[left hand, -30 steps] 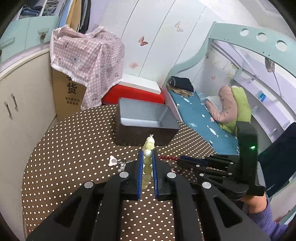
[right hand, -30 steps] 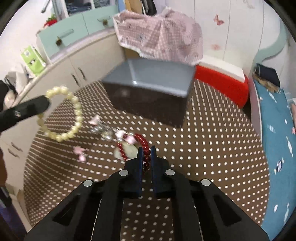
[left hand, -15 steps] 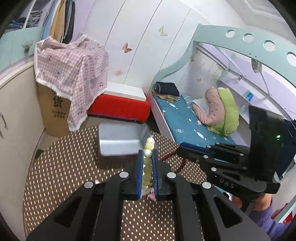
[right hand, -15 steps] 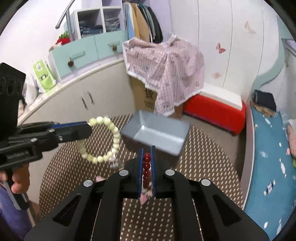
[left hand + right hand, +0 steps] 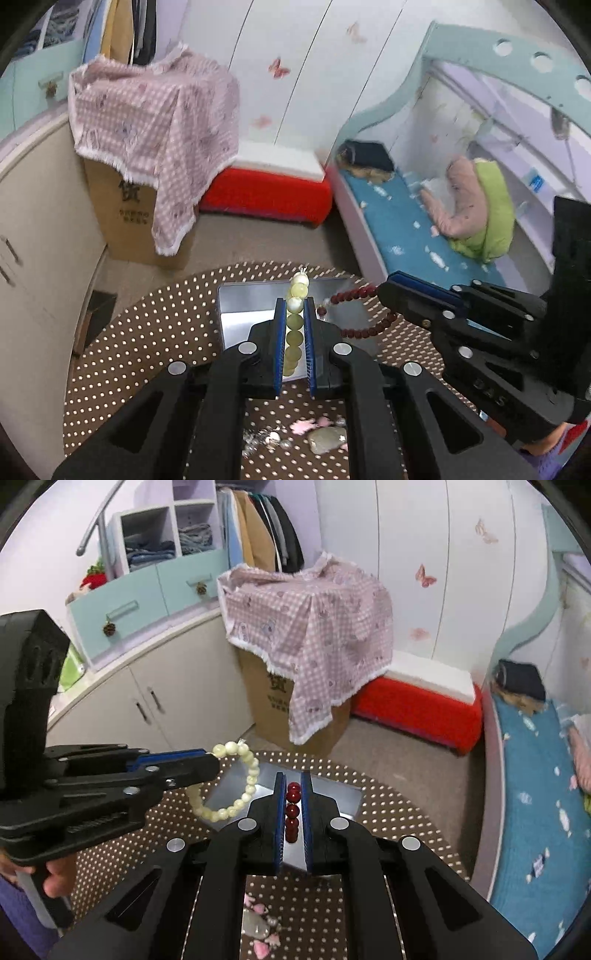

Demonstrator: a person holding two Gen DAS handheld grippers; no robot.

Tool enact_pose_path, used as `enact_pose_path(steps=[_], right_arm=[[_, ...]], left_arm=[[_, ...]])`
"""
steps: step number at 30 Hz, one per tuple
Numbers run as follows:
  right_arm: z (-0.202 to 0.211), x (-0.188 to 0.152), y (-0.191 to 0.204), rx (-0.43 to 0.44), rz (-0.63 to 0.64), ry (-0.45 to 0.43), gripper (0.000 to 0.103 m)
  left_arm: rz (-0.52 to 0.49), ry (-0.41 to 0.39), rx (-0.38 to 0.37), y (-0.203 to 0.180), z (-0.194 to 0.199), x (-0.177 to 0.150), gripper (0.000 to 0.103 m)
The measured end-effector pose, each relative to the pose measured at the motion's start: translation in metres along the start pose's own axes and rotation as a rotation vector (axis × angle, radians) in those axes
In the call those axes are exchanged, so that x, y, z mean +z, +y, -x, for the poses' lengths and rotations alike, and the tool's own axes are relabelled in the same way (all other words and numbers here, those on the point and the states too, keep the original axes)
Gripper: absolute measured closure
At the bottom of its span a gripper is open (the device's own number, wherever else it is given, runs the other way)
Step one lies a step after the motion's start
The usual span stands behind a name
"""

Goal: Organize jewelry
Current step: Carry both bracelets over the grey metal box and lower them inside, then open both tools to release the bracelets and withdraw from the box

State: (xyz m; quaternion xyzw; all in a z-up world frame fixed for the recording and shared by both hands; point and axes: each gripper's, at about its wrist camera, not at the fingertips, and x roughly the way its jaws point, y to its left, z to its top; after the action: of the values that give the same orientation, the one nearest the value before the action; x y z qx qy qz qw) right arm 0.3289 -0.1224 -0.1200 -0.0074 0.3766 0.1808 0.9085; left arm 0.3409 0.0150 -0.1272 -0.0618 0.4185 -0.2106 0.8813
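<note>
While both bracelets hang gripped, loose jewelry (image 5: 317, 435) lies below.

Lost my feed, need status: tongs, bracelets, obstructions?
Left tongs shut on pale bracelet. Right tongs shut on red bracelet. Both above gray tray. Nothing blocking.

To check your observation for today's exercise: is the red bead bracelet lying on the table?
No, the red bead bracelet hangs in the air from the right tool, above the grey box.
</note>
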Motion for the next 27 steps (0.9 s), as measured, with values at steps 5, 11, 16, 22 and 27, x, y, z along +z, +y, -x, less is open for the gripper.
enact_pose_path(steps=[5, 11, 16, 22, 27], right_arm=[[-0.037, -0.017, -0.007, 0.004, -0.022, 0.068, 0.095], [-0.059, -0.032, -0.014, 0.004, -0.042, 0.109, 0.095], [-0.062, -0.039, -0.02, -0.003, -0.054, 0.12, 0.095], [-0.065, -0.045, -0.025, -0.005, -0.066, 0.14, 0.095], [-0.065, -0.051, -0.024, 0.007, -0.073, 0.154, 0.094]], left_arm=[[0.022, 0.074, 0.023, 0.009, -0.036, -0.009, 0.095], [0.022, 0.117, 0.046, 0.011, -0.054, -0.019, 0.095], [0.029, 0.125, 0.051, 0.01, -0.058, -0.019, 0.082], [0.026, 0.122, 0.068, 0.008, -0.057, -0.019, 0.07], [0.041, 0.113, 0.066, 0.008, -0.053, -0.02, 0.068]])
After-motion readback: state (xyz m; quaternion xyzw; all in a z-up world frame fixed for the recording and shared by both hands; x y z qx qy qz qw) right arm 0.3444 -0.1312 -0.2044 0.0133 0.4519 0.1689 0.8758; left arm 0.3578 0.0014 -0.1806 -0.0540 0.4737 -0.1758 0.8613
